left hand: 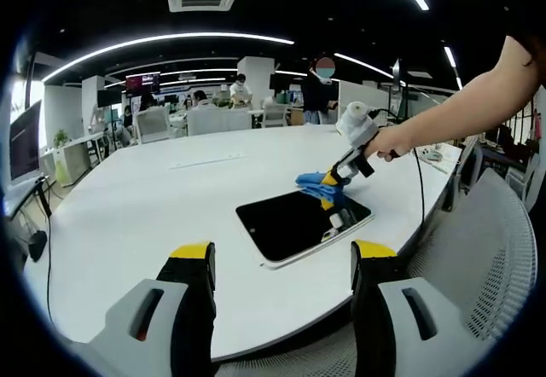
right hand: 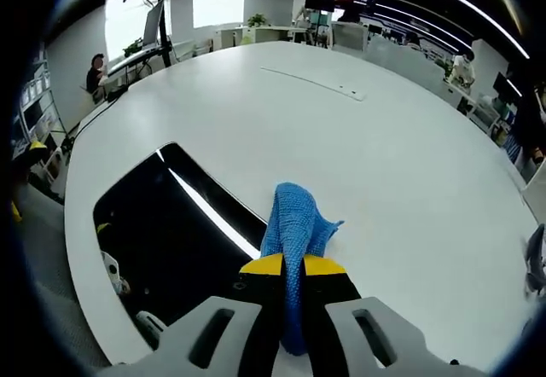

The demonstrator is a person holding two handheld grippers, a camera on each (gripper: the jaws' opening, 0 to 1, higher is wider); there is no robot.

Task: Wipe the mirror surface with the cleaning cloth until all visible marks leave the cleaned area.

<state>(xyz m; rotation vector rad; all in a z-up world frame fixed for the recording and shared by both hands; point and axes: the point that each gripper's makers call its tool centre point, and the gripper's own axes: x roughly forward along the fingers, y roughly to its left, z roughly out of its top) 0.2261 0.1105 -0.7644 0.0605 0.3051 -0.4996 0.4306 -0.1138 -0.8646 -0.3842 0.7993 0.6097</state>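
A dark rectangular mirror [left hand: 300, 223] with a white rim lies flat on the white table [left hand: 145, 215]. In the left gripper view my right gripper [left hand: 328, 187] is held by a hand over the mirror's far edge, shut on a blue cleaning cloth [left hand: 317, 183]. My left gripper [left hand: 281, 253] stands open above the table's near edge, short of the mirror, with nothing between its fingers. In the right gripper view the blue cloth [right hand: 294, 228] hangs forward from my shut right gripper [right hand: 293, 264] at the edge of the mirror [right hand: 171, 232], which reflects a ceiling light strip.
A grey mesh chair [left hand: 486, 266] stands at the table's right side. A cable [left hand: 420, 191] runs over the table edge near the hand. A long thin strip [right hand: 314, 83] lies on the far tabletop. Desks, monitors and people fill the office behind.
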